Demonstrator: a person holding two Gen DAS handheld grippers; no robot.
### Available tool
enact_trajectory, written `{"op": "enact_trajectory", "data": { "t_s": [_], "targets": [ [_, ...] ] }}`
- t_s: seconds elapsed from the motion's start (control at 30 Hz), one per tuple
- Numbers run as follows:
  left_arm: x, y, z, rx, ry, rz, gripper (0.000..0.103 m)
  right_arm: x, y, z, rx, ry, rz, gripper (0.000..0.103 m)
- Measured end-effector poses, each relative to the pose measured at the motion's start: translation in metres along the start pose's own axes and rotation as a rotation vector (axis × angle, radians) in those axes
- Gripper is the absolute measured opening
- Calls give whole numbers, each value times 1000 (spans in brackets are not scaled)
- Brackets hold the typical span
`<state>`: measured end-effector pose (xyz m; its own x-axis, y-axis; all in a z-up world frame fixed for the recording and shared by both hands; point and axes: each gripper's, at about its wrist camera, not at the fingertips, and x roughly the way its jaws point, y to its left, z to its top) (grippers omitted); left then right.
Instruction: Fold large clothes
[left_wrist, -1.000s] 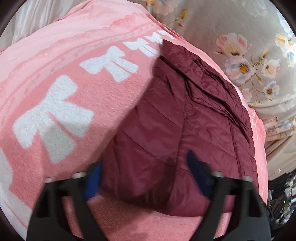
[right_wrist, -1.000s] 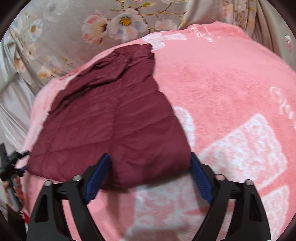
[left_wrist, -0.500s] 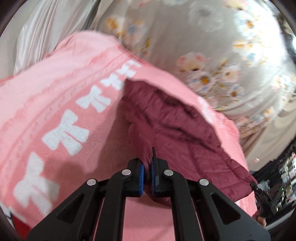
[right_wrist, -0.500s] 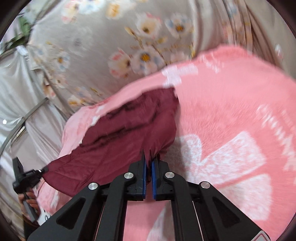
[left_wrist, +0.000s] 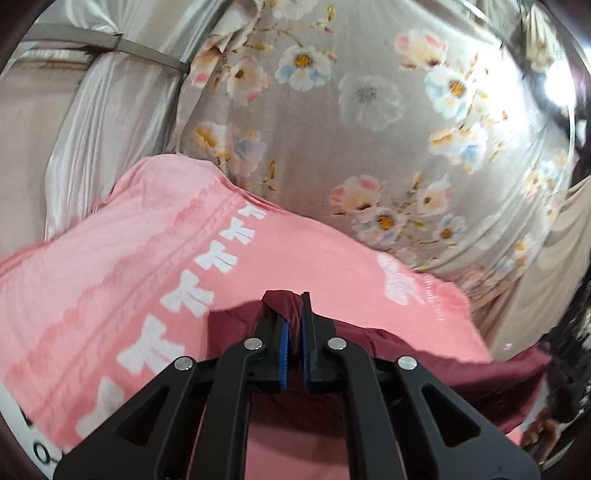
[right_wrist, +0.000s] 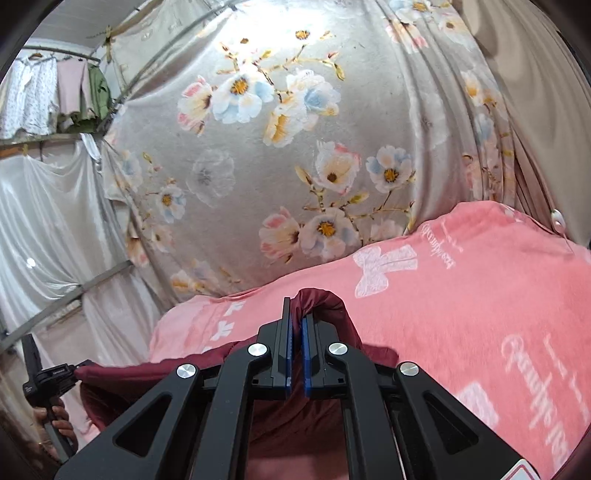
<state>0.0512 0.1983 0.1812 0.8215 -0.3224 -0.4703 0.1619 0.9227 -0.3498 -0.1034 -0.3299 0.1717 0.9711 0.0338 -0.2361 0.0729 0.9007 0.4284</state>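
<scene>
A maroon quilted jacket (left_wrist: 424, 362) hangs between my two grippers above a pink blanket (left_wrist: 110, 266) with white bows. My left gripper (left_wrist: 291, 314) is shut on one corner of the jacket, with maroon cloth bunched between the blue pads. My right gripper (right_wrist: 295, 317) is shut on another corner of the jacket (right_wrist: 325, 306). In the right wrist view the jacket's hem stretches left to the left gripper (right_wrist: 55, 376) in a hand. Most of the jacket is hidden under the grippers.
The pink blanket (right_wrist: 461, 306) covers the bed. A grey floral curtain (left_wrist: 369, 129) hangs behind it, also seen in the right wrist view (right_wrist: 295, 147). White drapes (right_wrist: 44, 221) and hanging clothes (right_wrist: 55, 96) are at the far left.
Both grippers closed on the jacket's near corners and lifted them up off the blanket. The jacket, flat a second ago, now hangs below the grippers and both views tilt upward.
</scene>
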Motion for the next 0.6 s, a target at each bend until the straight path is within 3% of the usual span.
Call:
{"op": "enact_trajectory", "data": {
  "t_s": [0.2,0.37,0.6],
  "targets": [
    [133,-8,12,99,73,193,5,138,-34,-4,61,113,-95,3],
    [228,12,-8,80,205,262,5,224,-62,-33,80,228,-180,3],
    [285,26,-43,96,295,317,7,293,-91,-78,83,355,-274,3]
  ]
}}
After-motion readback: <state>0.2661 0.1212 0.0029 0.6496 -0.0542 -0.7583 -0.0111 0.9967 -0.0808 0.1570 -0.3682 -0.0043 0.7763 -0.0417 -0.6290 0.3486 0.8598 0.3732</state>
